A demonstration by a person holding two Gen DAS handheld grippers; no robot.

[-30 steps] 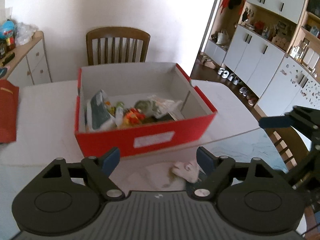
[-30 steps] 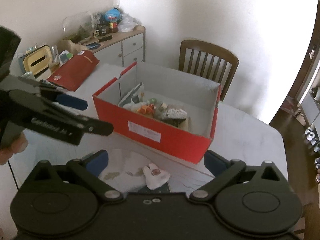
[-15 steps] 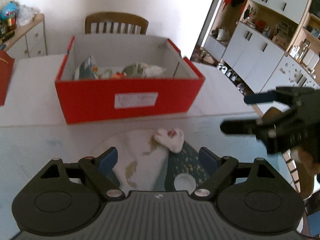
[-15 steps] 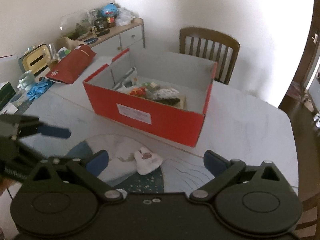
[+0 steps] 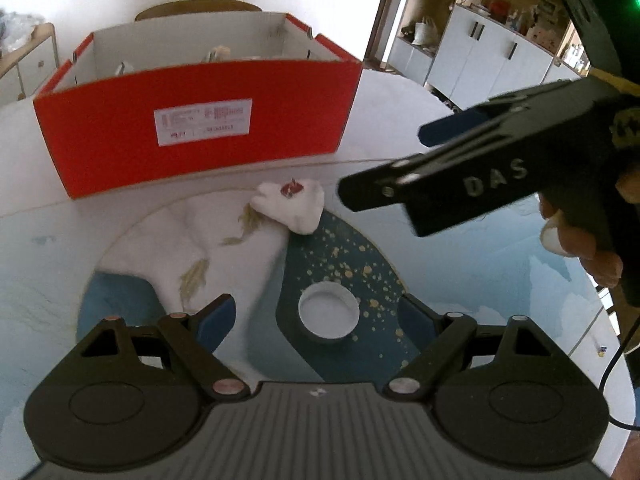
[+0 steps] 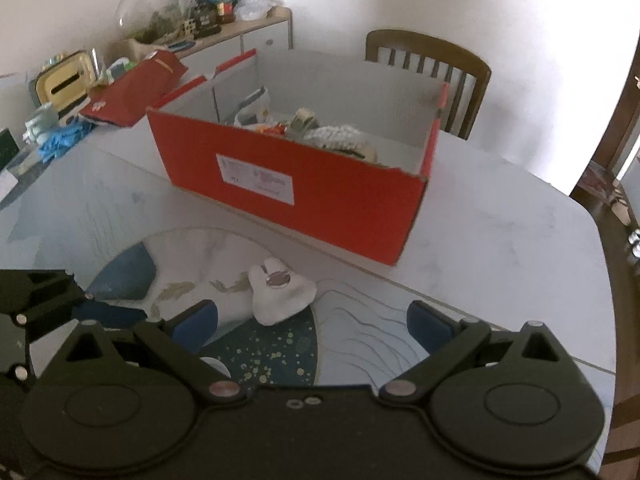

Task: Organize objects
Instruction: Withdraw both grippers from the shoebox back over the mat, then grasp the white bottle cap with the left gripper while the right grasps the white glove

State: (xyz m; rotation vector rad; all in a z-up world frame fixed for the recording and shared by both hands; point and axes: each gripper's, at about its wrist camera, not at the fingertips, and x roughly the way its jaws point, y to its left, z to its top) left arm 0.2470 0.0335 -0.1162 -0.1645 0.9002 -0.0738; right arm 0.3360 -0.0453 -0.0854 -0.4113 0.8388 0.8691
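Two hand-held grippers gape empty | left view only: white cap (image 5: 329, 312) | right view only: box contents (image 6: 320, 132)

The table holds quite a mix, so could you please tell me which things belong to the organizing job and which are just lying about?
Part of the job:
- red cardboard box, already holding items
- small white cloth item on the table
- white cap
- left gripper and right gripper, both open

Just lying about:
- wooden chair
- cluttered sideboard
- red bag
- blue gloves
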